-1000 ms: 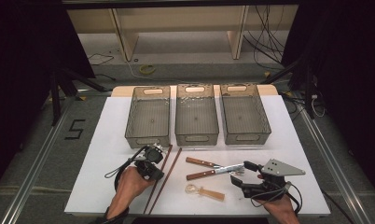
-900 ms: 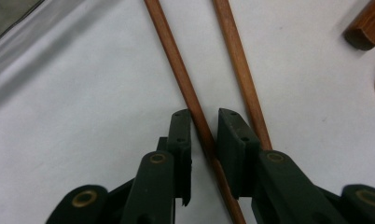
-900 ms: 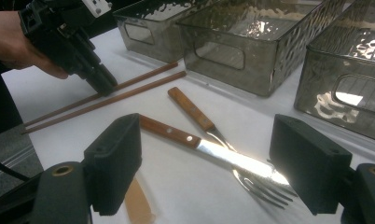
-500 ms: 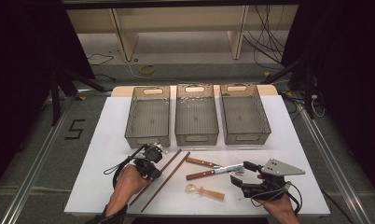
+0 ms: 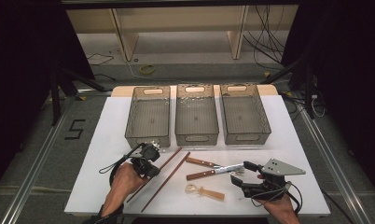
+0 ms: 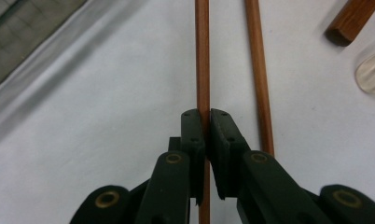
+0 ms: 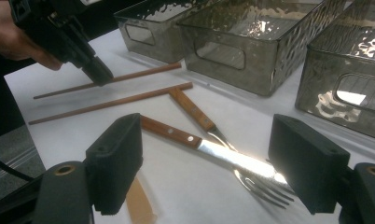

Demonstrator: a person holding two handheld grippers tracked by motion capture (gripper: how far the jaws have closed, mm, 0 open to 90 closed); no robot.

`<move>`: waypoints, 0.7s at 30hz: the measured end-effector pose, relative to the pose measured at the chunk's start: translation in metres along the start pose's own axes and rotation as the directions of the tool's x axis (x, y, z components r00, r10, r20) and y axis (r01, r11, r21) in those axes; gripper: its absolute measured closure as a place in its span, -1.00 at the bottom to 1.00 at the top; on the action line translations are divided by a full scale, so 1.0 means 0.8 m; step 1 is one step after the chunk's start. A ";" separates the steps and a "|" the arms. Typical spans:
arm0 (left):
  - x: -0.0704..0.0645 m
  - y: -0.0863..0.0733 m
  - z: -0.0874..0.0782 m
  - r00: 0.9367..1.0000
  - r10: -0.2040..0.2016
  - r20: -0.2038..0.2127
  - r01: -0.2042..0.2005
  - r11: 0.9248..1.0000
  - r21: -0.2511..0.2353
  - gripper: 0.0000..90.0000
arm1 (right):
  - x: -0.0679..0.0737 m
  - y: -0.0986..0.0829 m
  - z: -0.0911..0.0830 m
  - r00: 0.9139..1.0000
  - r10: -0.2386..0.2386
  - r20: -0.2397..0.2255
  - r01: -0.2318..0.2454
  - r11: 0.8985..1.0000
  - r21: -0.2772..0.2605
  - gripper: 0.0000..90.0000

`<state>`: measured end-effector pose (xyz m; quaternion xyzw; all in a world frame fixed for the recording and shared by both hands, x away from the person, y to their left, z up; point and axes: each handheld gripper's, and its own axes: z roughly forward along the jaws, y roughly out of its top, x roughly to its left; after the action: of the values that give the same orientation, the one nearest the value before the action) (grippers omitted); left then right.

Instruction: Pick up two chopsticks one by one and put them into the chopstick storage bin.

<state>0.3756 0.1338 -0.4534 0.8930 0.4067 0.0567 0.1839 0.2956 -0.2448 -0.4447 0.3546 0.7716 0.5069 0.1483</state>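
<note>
Right gripper (image 7: pixel 204 172) nearest, low over the table (image 5: pixel 106 140), jaws wide apart, holding nothing; knife (image 7: pixel 195 142) and fork (image 7: pixel 223 144) just ahead. Left gripper (image 6: pixel 206 126) clamped on one chopstick (image 6: pixel 202 56) lying on the table; second chopstick (image 6: pixel 259 70) just beside. Three bins (image 5: pixel 197 114) beyond.

The left tool (image 5: pixel 150 164) drew back toward the person and a little leftward, its jaws clamped on one chopstick (image 6: pixel 202 70). That chopstick swung away from its partner (image 6: pixel 259 74), so the pair, once nearly touching by the tool, spread apart at the far ends.
</note>
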 end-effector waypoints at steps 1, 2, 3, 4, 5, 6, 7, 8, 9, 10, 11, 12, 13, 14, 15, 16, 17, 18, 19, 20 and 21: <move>0.000 0.000 0.000 1.000 0.000 0.000 0.000 1.000 0.000 0.87 | 0.000 0.000 0.000 1.000 -0.002 -0.002 0.002 1.000 -0.001 -0.40; 0.001 -0.001 -0.003 1.000 -0.002 0.003 0.002 1.000 -0.009 0.87 | 0.000 0.000 0.000 1.000 -0.002 -0.002 0.002 1.000 -0.001 -0.40; 0.002 -0.001 -0.005 1.000 -0.003 0.004 0.003 1.000 -0.013 0.87 | 0.000 0.000 0.000 1.000 -0.001 -0.001 0.001 1.000 -0.001 -0.40; 0.004 -0.001 -0.011 1.000 -0.003 0.007 0.003 1.000 -0.027 0.87 | 0.000 0.000 0.000 1.000 0.002 -0.001 -0.002 1.000 -0.001 -0.40; 0.004 -0.001 -0.014 1.000 -0.005 0.013 0.006 0.999 -0.032 0.87 | 0.000 0.000 0.000 1.000 0.003 -0.001 -0.003 1.000 -0.001 -0.40; 0.005 -0.001 -0.017 1.000 -0.005 0.013 0.005 0.999 -0.040 0.87 | 0.000 0.000 0.000 1.000 0.002 0.000 -0.002 1.000 -0.002 -0.40; 0.006 -0.002 -0.022 1.000 -0.007 0.023 0.008 0.999 -0.052 0.87 | 0.000 0.000 0.000 1.000 0.003 -0.001 -0.003 1.000 -0.003 -0.40; 0.006 -0.002 -0.022 1.000 -0.007 0.023 0.008 0.999 -0.052 0.87 | 0.000 0.000 0.000 1.000 0.003 -0.001 -0.003 1.000 -0.003 -0.40; 0.008 -0.002 -0.031 0.999 -0.007 0.037 0.010 0.997 -0.081 0.87 | -0.001 0.000 0.000 1.000 0.004 -0.002 -0.004 1.000 -0.003 -0.40; 0.008 -0.001 -0.034 0.999 -0.006 0.039 0.010 0.996 -0.092 0.87 | -0.001 0.000 0.000 1.000 0.005 -0.002 -0.006 1.000 -0.004 -0.40; 0.009 -0.001 -0.040 0.999 -0.005 0.046 0.010 0.994 -0.107 0.87 | -0.001 0.000 0.000 1.000 0.007 -0.003 -0.007 1.000 -0.004 -0.40; 0.010 0.000 -0.043 0.999 -0.006 0.050 0.012 0.993 -0.122 0.87 | -0.001 0.000 0.000 1.000 0.010 -0.004 -0.010 1.000 -0.005 -0.40; 0.013 0.001 -0.047 0.998 -0.006 0.061 0.014 0.990 -0.138 0.87 | -0.001 0.000 0.000 1.000 0.009 -0.005 -0.009 1.000 -0.005 -0.40; 0.014 0.003 -0.051 0.998 -0.005 0.062 0.014 0.989 -0.148 0.87 | -0.001 0.000 0.000 1.000 0.011 -0.005 -0.011 1.000 -0.006 -0.40; 0.016 0.004 -0.054 0.998 -0.010 0.061 0.020 0.986 -0.165 0.87 | -0.001 0.000 0.000 1.000 0.011 -0.005 -0.011 1.000 -0.006 -0.40; 0.018 0.006 -0.057 0.998 -0.012 0.062 0.022 0.984 -0.174 0.87 | -0.001 0.000 0.000 1.000 0.013 -0.005 -0.013 1.000 -0.007 -0.40; 0.021 0.008 -0.060 0.998 -0.012 0.059 0.023 0.982 -0.186 0.87 | -0.001 0.000 0.000 1.000 0.013 -0.005 -0.013 1.000 -0.007 -0.40; 0.023 0.010 -0.063 0.998 -0.017 0.058 0.029 0.979 -0.201 0.87 | -0.001 0.000 0.000 1.000 0.012 -0.005 -0.012 1.000 -0.007 -0.40; 0.025 0.012 -0.066 0.998 -0.018 0.059 0.030 0.978 -0.206 0.87 | -0.001 0.000 0.000 1.000 0.012 -0.006 -0.012 1.000 -0.009 -0.40; 0.025 0.012 -0.066 0.998 -0.018 0.059 0.030 0.978 -0.206 0.87 | -0.001 0.000 0.000 1.000 0.012 -0.006 -0.012 1.000 -0.009 -0.40; 0.031 0.017 -0.071 0.998 -0.027 0.061 0.041 0.971 -0.234 0.87 | -0.002 0.000 0.000 1.000 0.011 -0.005 -0.011 1.000 -0.011 -0.40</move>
<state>0.3873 0.1602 -0.3972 0.8592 0.4069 0.0758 0.3008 0.2968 -0.2455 -0.4449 0.3568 0.7671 0.5130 0.1455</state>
